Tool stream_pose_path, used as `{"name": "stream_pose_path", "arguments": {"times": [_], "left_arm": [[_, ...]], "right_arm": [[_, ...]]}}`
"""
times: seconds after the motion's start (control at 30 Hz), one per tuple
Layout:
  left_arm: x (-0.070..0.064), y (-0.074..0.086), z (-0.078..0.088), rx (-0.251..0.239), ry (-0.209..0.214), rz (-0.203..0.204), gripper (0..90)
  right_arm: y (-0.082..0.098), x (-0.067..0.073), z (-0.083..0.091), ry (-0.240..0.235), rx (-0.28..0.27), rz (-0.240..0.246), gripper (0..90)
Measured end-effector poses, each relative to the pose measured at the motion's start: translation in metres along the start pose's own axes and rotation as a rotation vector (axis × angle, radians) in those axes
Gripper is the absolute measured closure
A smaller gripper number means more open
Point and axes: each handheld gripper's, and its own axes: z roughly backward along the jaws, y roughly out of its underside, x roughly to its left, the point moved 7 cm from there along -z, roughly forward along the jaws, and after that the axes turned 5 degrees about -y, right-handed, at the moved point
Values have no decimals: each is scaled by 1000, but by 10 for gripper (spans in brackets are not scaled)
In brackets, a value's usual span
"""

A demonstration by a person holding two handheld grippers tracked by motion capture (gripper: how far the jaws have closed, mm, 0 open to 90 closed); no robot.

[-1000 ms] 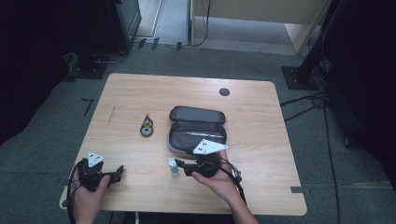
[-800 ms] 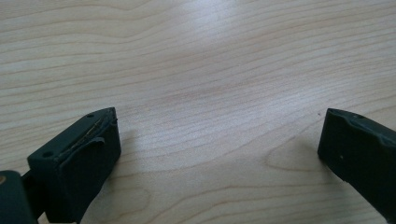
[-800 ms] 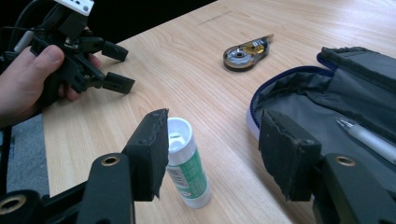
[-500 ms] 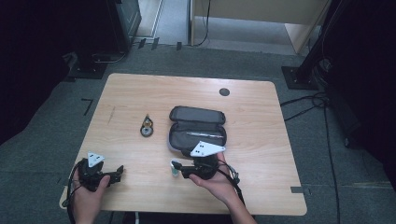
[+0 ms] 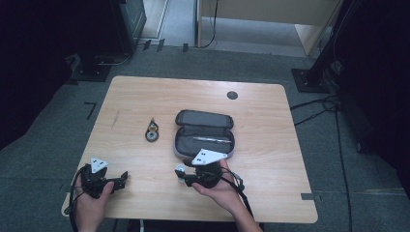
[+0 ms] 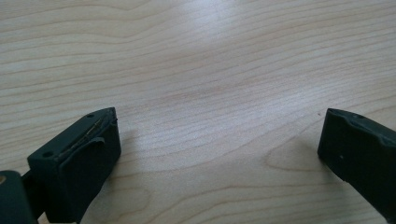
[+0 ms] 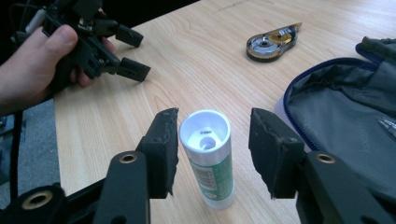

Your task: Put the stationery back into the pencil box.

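The wooden table (image 5: 145, 96) carries everything, and most of it is bare, which leaves both tools room to work near the person's edge. Just beyond the right tool (image 7: 212, 140) lies an open pencil case (image 5: 204, 134), its lid folded back and a pen (image 5: 212, 140) resting inside; the open zip suggests things are meant to go in or come out of it. Farther off, ahead and toward the left tool, a correction tape dispenser (image 7: 273, 42) lies flat on the table, well apart from both tools.

The right tool is held low over the table with its jaws wide apart, one on each side of a glue stick (image 7: 208, 156) that stands upright, its open white end facing up. Neither jaw seems to touch it, though the left one looks very near, so the tool has hold of nothing; it looks lined up to close on the stick, probably to carry it to the case.

The left tool (image 6: 219, 149) is also spread wide and empty, bare wood between its jaws. In the high view it sits near the table's corner, well away from the glue stick, likely just waiting.
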Motion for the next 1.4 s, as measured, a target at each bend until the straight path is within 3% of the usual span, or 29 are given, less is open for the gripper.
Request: {"name": "stream_pose_path", "arguments": {"times": [0.17,0.3,0.8,0.97,1.13,1.4], "left_arm": [[0,0,0,0,0,0,0],[0,0,0,0,0,0,0],[0,0,0,0,-1,-1,0],[0,0,0,-2,0,3,0],[0,0,0,0,0,0,0],[0,0,0,0,0,1,0]], "right_arm": [[6,1,-6,33,34,27,588],[5,0,-6,57,29,39,662],[-13,-18,21,94,-41,-12,663],[-25,-31,36,130,-79,-37,663],[-37,-53,51,190,-119,-66,663],[-32,-82,47,264,-107,-101,663]]}}
